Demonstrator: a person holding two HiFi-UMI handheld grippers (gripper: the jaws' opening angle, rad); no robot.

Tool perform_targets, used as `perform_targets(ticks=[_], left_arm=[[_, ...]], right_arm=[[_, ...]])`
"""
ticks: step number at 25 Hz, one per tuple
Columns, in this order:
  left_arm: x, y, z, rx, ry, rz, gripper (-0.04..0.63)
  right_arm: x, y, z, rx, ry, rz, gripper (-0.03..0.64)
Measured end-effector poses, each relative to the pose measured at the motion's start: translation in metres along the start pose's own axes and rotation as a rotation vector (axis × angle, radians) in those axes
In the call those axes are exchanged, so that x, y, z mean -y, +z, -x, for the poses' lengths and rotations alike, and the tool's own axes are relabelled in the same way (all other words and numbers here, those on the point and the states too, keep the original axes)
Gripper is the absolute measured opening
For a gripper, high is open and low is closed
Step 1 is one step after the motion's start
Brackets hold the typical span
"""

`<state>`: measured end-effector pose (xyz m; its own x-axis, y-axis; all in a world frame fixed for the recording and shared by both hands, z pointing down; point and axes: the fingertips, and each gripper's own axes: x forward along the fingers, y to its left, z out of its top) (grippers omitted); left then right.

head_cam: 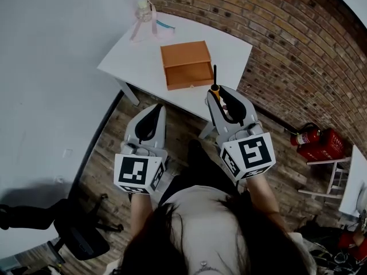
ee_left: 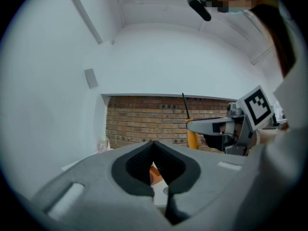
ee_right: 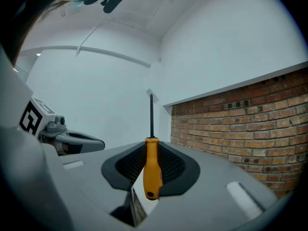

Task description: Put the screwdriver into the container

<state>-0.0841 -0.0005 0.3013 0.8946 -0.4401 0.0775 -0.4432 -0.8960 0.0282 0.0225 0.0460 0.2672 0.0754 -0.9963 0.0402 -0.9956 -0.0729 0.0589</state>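
Behind the left gripper (ee_left: pixel 153 145), only a sliver of container (ee_left: pixel 155 174) shows.

No legible text, brand or number; only square black-and-white marker patterns on the left gripper (head_cam: pixel 156 110) cube (head_cam: pixel 137 173) and right gripper (head_cam: pixel 220 93) cube (head_cam: pixel 250 155), behind the jaws.

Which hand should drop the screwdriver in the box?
Right. The right gripper holds the screwdriver upright, close to the open box. The left gripper is shut and empty.
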Motion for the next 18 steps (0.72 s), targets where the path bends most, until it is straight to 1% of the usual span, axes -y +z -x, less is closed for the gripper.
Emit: perform_targets(ticks=[18], left_arm=[[-0.035, 0.002, -0.065, -0.007, 0.043, 0.005, 0.000]], right_arm=[[0.047, -0.024, -0.074, -0.053, 0.048, 0.007, 0.080]])
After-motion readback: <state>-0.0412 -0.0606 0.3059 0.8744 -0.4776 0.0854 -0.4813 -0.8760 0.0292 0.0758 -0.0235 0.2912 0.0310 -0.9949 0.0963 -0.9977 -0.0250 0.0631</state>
